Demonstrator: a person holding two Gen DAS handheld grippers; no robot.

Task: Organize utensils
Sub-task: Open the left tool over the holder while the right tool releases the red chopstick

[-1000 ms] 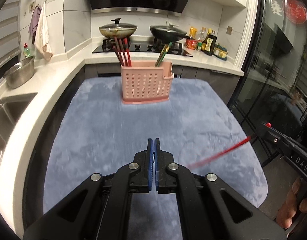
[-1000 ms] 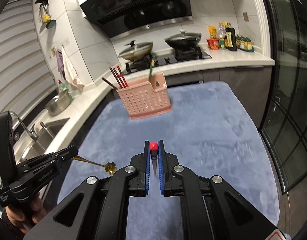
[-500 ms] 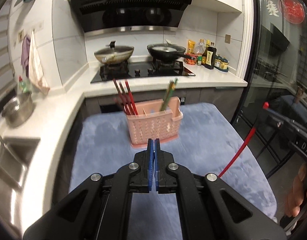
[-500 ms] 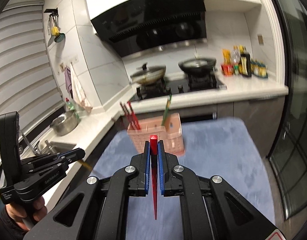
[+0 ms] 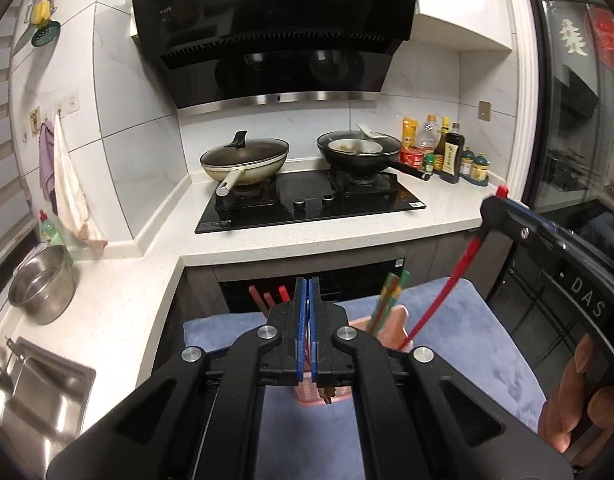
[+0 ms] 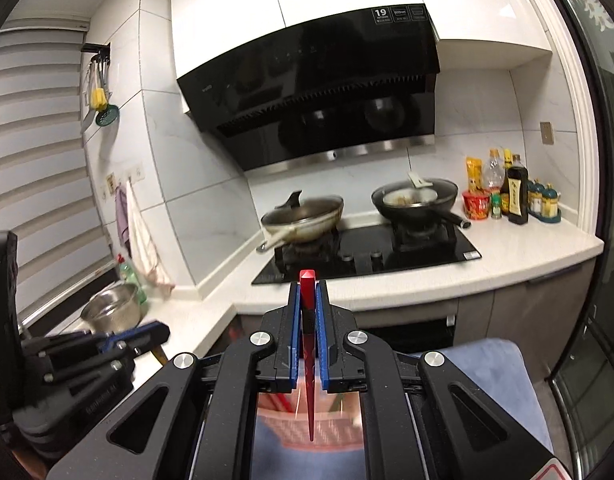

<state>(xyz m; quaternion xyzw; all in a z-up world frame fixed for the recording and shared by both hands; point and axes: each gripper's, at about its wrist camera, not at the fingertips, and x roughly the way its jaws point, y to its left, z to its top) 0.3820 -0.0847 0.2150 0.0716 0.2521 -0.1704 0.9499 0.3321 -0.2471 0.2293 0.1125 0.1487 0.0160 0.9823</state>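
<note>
We clamp the red chopstick (image 6: 308, 360) in the right gripper (image 6: 307, 312), tip pointing down over the pink basket (image 6: 307, 426); the left gripper (image 5: 307, 320) is fully closed.

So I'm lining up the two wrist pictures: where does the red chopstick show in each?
Left wrist: the red chopstick slants down at right, from the right tool toward the pink basket.
Right wrist: it stands upright at centre, clamped in that tool, tip hanging over the basket.
Shared landmark: the lidded wok on the left burner.
</note>
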